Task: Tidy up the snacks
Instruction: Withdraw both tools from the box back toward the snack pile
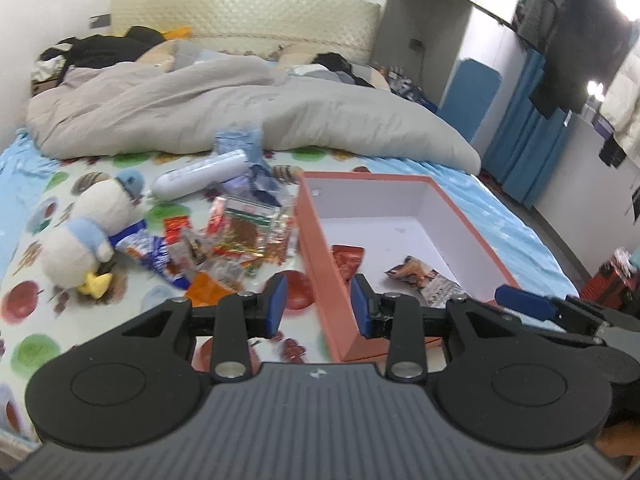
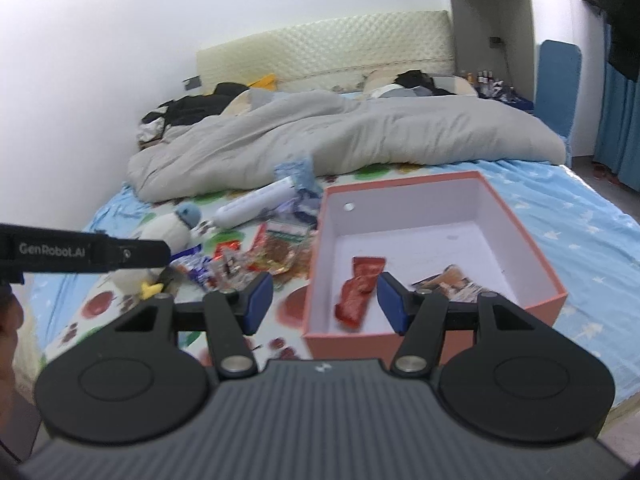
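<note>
Crumpled grey duvet [image 1: 208,108], plush penguin [image 1: 86,232] on fruit-print sheet [image 1: 24,300], cream padded headboard [image 2: 324,50], blue curtain [image 1: 528,136]

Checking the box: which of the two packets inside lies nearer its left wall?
The red packet; the brown printed packet lies further right, toward the right gripper's right finger.

1. The left wrist camera sits just behind the left gripper [image 1: 319,304], low over the near end of the bed [image 1: 516,216], and looks along the fingers toward the headboard [image 1: 244,8].
2. The right wrist camera sits behind the right gripper [image 2: 325,301] to the right of the left one, facing the same way (the left gripper's body crosses its left edge).
3. Both views share the orange box [image 1: 320,280] [image 2: 516,220], close in front, and the snack pile [image 1: 240,236] [image 2: 260,256] beside it.
</note>
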`<state>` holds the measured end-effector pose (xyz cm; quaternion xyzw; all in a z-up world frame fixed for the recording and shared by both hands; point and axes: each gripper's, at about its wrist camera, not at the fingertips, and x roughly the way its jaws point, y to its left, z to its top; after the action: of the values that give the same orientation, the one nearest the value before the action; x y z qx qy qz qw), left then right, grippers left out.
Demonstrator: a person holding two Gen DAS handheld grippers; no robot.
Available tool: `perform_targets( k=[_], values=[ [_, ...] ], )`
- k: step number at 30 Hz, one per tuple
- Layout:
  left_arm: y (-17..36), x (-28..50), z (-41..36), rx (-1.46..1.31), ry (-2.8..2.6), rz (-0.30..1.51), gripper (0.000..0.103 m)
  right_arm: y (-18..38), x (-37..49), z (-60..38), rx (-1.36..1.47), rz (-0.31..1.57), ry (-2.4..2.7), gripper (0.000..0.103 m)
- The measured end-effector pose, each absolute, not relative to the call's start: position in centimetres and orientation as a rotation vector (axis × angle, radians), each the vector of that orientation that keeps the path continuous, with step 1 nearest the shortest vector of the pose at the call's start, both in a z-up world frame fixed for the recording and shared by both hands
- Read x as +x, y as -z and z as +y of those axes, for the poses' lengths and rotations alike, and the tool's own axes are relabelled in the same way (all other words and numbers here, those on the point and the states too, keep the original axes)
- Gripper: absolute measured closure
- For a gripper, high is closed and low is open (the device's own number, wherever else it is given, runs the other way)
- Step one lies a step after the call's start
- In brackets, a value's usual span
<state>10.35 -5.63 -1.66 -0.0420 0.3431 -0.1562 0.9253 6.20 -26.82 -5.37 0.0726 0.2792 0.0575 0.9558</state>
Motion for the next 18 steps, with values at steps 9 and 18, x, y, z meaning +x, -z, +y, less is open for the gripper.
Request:
perform_targets(
  k=[9, 18],
  values=[
    [2.4, 5.9, -0.9, -0.125, 0.24, 0.659, 0.063, 5.7, 3.3, -22.9, 0.113, 0.556, -0.176, 0.043],
    [4.6, 2.0, 3.2, -0.144, 0.175, 0.69, 0.062, 6.7, 1.3, -20.3, 0.097, 0.552, -0.226, 0.043]
  ],
)
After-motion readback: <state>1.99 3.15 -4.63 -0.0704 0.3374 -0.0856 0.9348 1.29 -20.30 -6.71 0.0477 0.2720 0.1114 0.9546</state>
